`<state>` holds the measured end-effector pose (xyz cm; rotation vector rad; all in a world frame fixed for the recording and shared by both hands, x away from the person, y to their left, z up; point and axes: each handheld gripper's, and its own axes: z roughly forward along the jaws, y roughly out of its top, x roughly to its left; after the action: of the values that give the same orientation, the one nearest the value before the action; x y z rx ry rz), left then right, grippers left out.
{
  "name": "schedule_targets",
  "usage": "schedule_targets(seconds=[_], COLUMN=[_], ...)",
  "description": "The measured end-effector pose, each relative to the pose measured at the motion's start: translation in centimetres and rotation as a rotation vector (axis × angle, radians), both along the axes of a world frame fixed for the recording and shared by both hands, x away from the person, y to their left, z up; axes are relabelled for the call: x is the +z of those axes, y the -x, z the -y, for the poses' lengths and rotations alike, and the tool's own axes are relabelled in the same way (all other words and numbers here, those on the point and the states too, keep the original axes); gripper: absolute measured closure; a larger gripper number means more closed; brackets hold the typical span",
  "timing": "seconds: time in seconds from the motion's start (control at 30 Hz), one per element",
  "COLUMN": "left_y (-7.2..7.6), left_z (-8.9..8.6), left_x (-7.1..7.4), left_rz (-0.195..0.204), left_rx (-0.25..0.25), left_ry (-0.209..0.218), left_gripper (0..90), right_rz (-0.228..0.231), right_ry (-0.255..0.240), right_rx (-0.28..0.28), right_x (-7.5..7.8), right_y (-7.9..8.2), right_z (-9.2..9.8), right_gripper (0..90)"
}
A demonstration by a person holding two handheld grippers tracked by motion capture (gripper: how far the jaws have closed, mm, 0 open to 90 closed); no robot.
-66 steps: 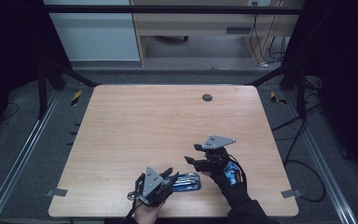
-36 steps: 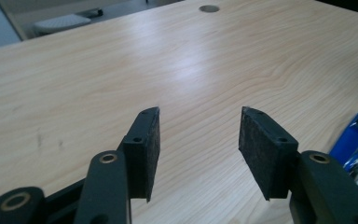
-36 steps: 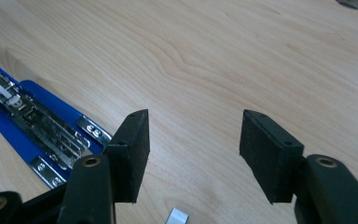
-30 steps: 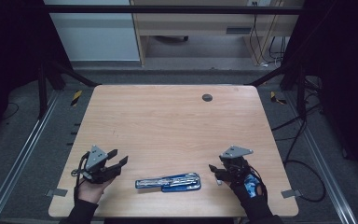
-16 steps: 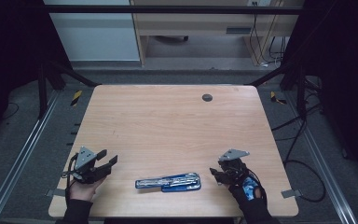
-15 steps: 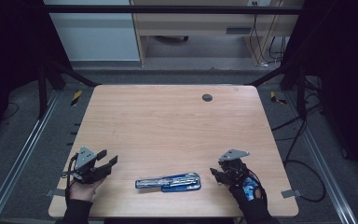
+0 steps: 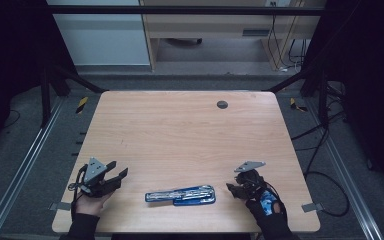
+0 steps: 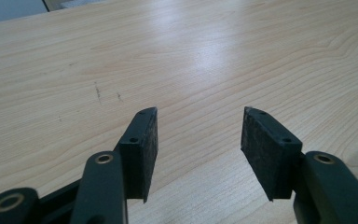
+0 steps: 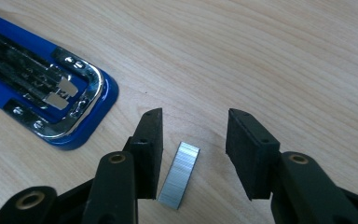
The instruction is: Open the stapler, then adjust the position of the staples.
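A blue and chrome stapler [image 7: 180, 194] lies opened out flat near the table's front edge; its end [image 9: 51, 100] shows at the upper left of the right gripper view. A short silver strip of staples [image 9: 179, 175] lies on the wood between the jaws of my right gripper [image 9: 194, 121], close to the left pad, and neither pad presses on it. These jaws have just been closing. In the high view my right gripper [image 7: 235, 189] sits just right of the stapler. My left gripper [image 7: 120, 175] [image 8: 200, 114] is open and empty at the front left.
The wooden table [image 7: 180, 130] carries a small dark round disc [image 7: 222, 104] near its far edge. Black frame bars and cables stand around the table on the grey floor.
Both grippers have left the stapler, which now lies flat on the table. The left hand has drawn out to the front left corner. The right gripper has settled just right of the stapler.
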<state>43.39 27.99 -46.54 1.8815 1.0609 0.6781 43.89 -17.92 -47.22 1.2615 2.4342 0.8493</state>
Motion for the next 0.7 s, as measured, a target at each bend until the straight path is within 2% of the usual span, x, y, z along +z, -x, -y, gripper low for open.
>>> schedule_targets(seconds=[0.07,0.17,0.2,0.23,0.27,0.3,0.43,0.47,0.7], left_y=[-0.04,-0.1,-0.15,-0.19,-0.21,-0.23,-0.16,-0.13,-0.25], left_z=[0.08,0.16,0.18,0.22,0.25,0.27,0.27,0.27,0.52], left_x=[-0.03,-0.07,-0.08,-0.11,-0.15,-0.17,-0.14,-0.12,-0.14], left_rz=[-0.003,-0.006,-0.008,-0.01,-0.012,-0.014,-0.011,-0.01,-0.003], left_rx=[-0.002,0.002,0.0,-0.002,-0.003,-0.005,-0.005,-0.005,-0.008], left_ry=[-0.006,-0.008,-0.008,-0.01,-0.014,-0.016,-0.015,-0.014,-0.032], left_gripper=[45.6,45.5,45.5,45.4,45.5,45.5,45.4,45.4,45.4], right_rz=[-0.002,-0.023,-0.036,-0.035,-0.043,-0.036,-0.042,-0.055,-0.043], right_ry=[-0.005,-0.003,-0.012,-0.003,-0.009,0.0,-0.005,-0.012,-0.002], right_rx=[-0.009,0.016,-0.012,0.002,-0.008,0.018,0.017,-0.006,0.024], right_x=[-0.08,-0.29,-0.28,-0.31,-0.23,-0.22,-0.3,-0.25,-0.11], right_y=[0.07,0.05,0.11,0.05,0.08,0.01,-0.09,-0.03,-0.04], right_z=[-0.11,0.0,-0.21,-0.11,-0.19,0.01,0.06,-0.15,-0.38], right_gripper=[56.5,56.9,57.2,57.7,58.0,58.0,59.0,59.1,59.3])
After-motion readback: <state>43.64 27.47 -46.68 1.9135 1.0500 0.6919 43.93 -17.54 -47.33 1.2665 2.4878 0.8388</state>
